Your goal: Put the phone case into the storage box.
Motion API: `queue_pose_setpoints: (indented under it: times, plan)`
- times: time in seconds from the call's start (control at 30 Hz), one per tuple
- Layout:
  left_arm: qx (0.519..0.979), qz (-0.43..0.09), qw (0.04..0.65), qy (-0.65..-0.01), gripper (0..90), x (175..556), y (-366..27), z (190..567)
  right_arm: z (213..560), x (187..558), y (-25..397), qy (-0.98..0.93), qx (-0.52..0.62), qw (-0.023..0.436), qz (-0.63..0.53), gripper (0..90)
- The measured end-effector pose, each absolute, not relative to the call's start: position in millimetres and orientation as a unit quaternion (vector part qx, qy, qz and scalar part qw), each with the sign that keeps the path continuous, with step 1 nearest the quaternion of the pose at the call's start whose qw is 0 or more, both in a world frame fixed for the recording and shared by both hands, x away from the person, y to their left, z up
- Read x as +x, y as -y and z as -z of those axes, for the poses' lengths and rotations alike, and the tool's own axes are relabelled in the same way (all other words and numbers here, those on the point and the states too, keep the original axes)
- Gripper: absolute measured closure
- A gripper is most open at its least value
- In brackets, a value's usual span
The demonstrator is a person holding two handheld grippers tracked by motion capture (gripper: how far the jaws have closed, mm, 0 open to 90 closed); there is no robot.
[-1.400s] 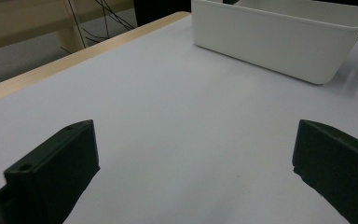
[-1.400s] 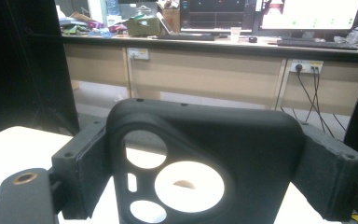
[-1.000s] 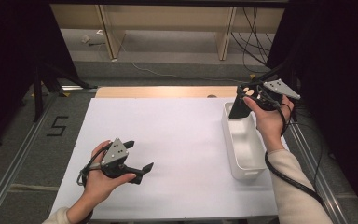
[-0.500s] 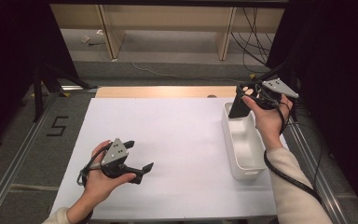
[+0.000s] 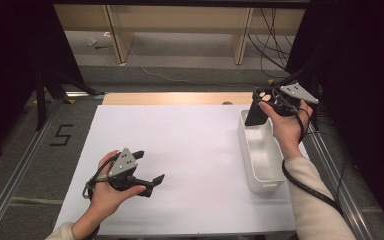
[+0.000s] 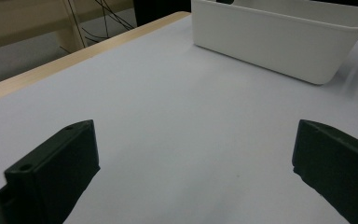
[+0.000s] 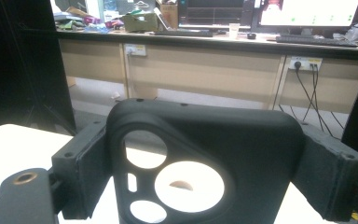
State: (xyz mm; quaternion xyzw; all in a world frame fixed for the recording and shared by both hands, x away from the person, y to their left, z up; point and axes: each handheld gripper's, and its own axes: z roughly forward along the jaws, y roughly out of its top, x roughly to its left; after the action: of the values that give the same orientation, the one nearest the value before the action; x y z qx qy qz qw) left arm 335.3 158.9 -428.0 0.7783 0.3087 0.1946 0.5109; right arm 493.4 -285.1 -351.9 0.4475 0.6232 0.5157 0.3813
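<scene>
Your right claw (image 5: 261,111) is clamped on a black phone case (image 7: 205,163), held above the far end of the white bin (image 5: 260,155) on the right of the surface (image 5: 190,145). Release too early or too far back and the case could strike the rim and tumble outside. Your left claw (image 5: 150,172) hangs wide open and empty over the near left.

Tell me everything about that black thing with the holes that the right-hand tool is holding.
It looks like a black phone case, matt like soft plastic, with rounded corners and several cut-outs: two large round ones, a smaller oval and a slit. The right gripper clamps it by its two side edges. In the high view it hangs tilted over the far end of the white bin, apparently clear of it.
</scene>
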Motion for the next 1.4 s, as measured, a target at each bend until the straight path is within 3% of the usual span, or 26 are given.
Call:
queue_pose_setpoints:
  times: [1.4]
  plan:
    - [0.779,-0.195,0.51,-0.309,0.0,335,-159,428,359,508,284,-0.629,0.452,0.382,-0.503,15.9]
